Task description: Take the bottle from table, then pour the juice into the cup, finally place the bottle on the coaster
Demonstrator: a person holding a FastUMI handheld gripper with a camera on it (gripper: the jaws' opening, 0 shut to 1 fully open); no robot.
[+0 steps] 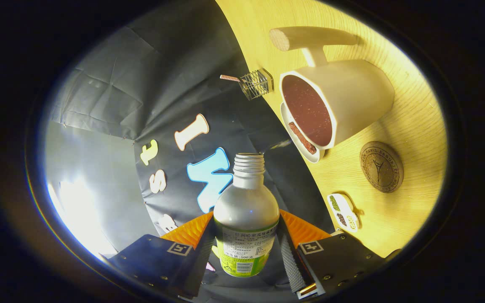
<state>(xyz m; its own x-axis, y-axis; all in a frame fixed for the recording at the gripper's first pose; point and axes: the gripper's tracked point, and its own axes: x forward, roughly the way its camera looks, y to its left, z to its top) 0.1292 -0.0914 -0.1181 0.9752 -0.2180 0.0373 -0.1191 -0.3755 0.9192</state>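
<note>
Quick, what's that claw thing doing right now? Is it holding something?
Gripper: closed on the bottle, one finger pressing each side; the bottle is uncapped and tipped toward the cup.

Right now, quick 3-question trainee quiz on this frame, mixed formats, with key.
1. True or false: the gripper is shut on the bottle.
2. The bottle's mouth is: A) capped B) open C) hidden.
3. Fill in: the round coaster lies on the table beside the ____.

Key
1. True: both fingers press on the bottle's sides.
2. B: the bare threaded neck shows no cap and points toward the cup.
3. Cup: a pale mug with a long handle and a dark inside; the coaster sits apart from it, nothing on it.
</note>
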